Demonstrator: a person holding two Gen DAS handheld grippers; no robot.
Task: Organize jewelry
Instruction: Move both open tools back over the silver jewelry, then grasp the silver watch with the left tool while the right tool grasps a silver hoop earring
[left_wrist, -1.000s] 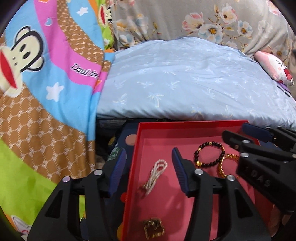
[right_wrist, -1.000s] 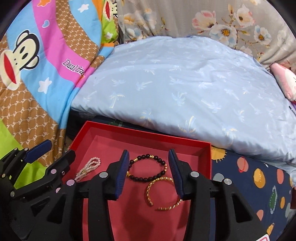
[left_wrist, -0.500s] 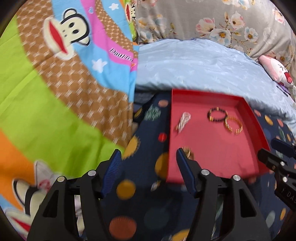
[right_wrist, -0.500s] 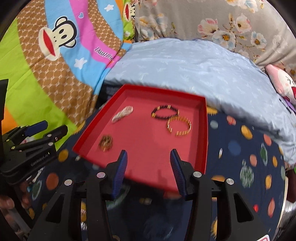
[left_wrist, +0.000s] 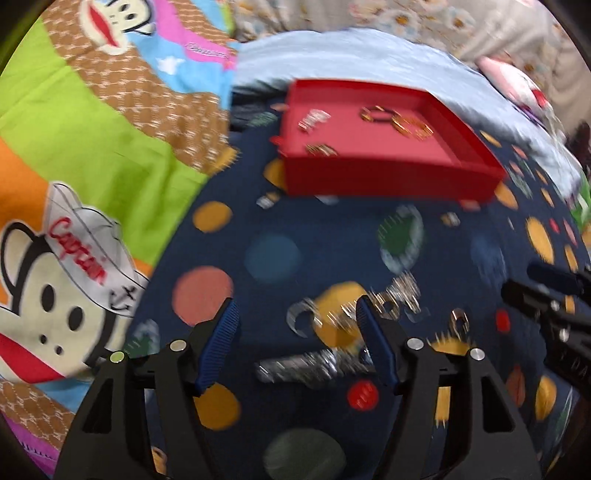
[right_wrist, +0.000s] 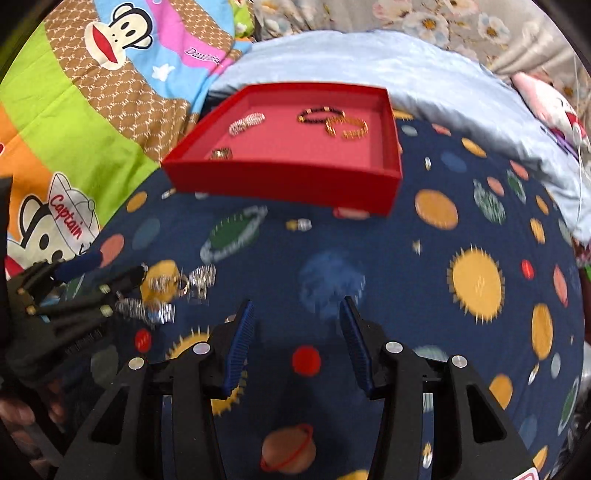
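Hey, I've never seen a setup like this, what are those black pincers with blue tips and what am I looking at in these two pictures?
They are hand-held claws, one per hand, each with a camera looking along its fingers. One picture looks past the left claw, the other past the right claw. Both are open and hold nothing; the left one's jaws have just been opening. On the planet-print bedsheet sits a red tray with four jewelry pieces, including a dark bead bracelet and a gold bangle. Loose silver jewelry, blurred, lies on the sheet.

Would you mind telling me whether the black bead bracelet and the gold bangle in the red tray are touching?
Touching: in the right wrist view, the black bead bracelet meets the gold bangle where their rims overlap.
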